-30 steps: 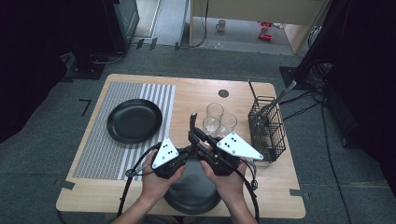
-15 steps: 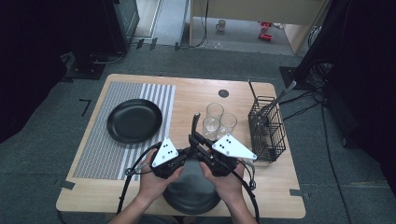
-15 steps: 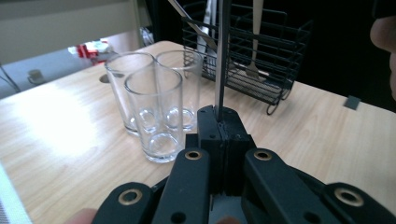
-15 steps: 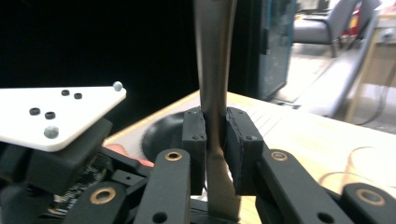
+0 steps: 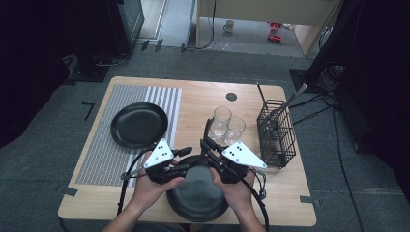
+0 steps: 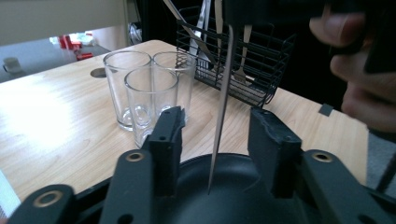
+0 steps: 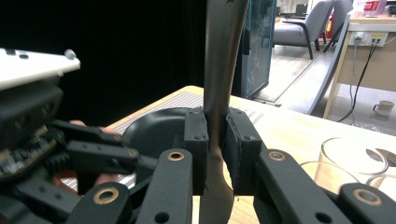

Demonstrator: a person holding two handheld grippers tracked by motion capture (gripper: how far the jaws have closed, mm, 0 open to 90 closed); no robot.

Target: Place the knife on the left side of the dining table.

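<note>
High view – hands: both over the near black plate (image 5: 193,205); left gripper (image 5: 186,159) at its left rim, right gripper (image 5: 207,145) at its far rim.
High view – table knife (image 5: 208,126): upright above the plate's far edge, probably so one tool can pass it to the other.
High view – rest: three glasses (image 5: 225,126) and a wire cutlery basket (image 5: 276,133) beyond the plate, to its right.
Left gripper view – left gripper (image 6: 217,121): jaws have just been opening and now stand half-wide; the knife (image 6: 223,93) is btw them, edge-on, touching neither pad.
Left gripper view – knife tip: just above the plate (image 6: 233,179); contact I cannot tell.
Left gripper view – judgement: left seems to let go, since right carries it.
Right gripper view – right gripper (image 7: 215,126): clamped narrow on the knife (image 7: 222,56), pads on both flat sides, which keeps it vertical w/o slipping.
</note>
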